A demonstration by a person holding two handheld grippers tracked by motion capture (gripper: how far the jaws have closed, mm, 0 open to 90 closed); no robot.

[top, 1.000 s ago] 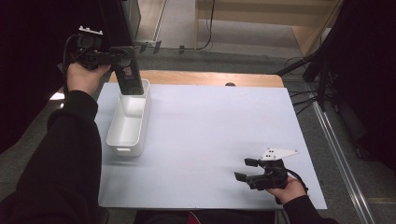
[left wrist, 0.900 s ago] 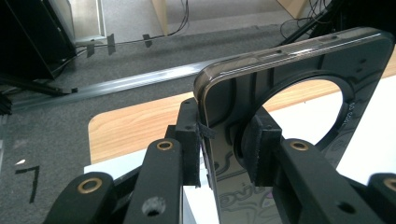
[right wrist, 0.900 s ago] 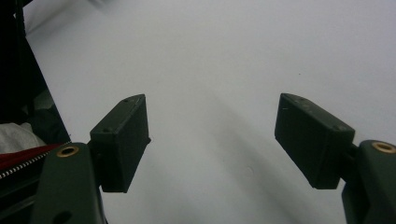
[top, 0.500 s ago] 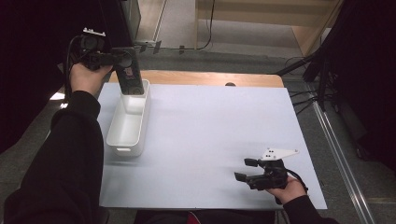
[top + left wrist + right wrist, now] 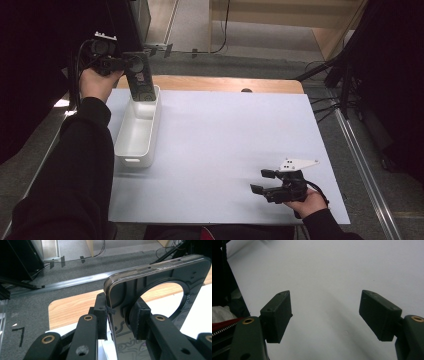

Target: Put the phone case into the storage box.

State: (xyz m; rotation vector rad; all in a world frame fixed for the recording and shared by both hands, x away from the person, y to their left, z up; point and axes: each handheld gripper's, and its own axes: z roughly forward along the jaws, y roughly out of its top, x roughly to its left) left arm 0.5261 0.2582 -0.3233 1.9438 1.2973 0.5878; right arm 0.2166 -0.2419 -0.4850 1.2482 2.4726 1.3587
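Two grippers work a white table (image 5: pixel 220 150): at lower right, the right gripper (image 5: pixel 263 181) rests with jaws spread, grasping nothing; at upper left, the left gripper (image 5: pixel 131 64) clamps a dark flat rectangular case with a round hole (image 5: pixel 141 82), upright over the white oblong plastic bin (image 5: pixel 136 136).

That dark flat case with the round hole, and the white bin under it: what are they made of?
The phone case looks like glossy, dark translucent plastic: its rounded edges catch highlights. The white bin seems to be matte moulded plastic, with smooth rounded corners and an even colour.
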